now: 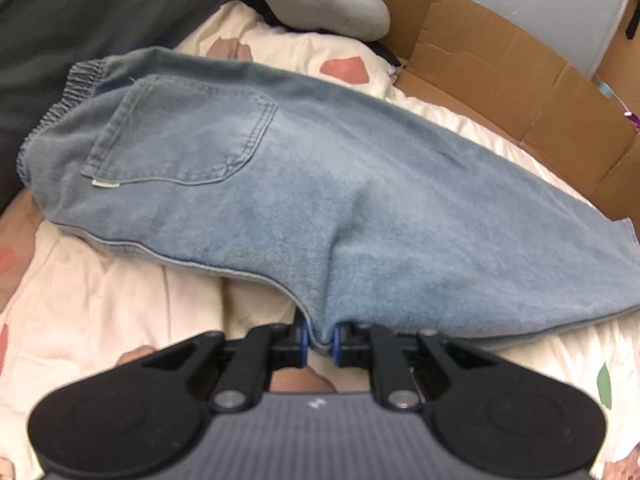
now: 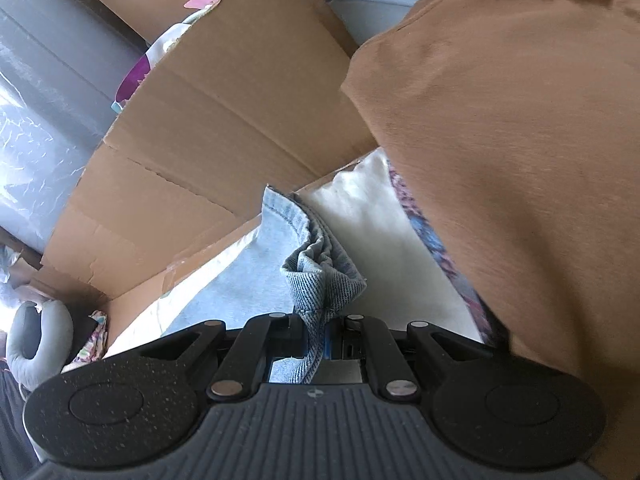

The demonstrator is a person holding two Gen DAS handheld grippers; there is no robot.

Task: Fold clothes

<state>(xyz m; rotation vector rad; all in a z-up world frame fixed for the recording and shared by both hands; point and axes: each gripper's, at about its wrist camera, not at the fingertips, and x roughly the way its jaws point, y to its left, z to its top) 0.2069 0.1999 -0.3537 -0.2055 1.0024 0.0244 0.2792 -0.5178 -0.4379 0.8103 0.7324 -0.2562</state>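
Light blue jeans [image 1: 280, 184] lie folded lengthwise across the cream bedspread [image 1: 100, 312], back pocket up, elastic waistband at the far left. My left gripper [image 1: 320, 340] is shut on the jeans' near edge at the crotch, pinching a fold of denim. My right gripper [image 2: 320, 340] is shut on the jeans' leg hem [image 2: 320, 280], which is bunched and lifted between the fingers. The leg's pale denim runs off to the left in the right wrist view.
Flattened cardboard boxes [image 1: 500, 80] stand along the bed's far right edge, also in the right wrist view [image 2: 208, 120]. A grey garment [image 1: 320, 0] and a dark one [image 1: 80, 20] lie at the back. A brown garment [image 2: 520, 160] fills the right.
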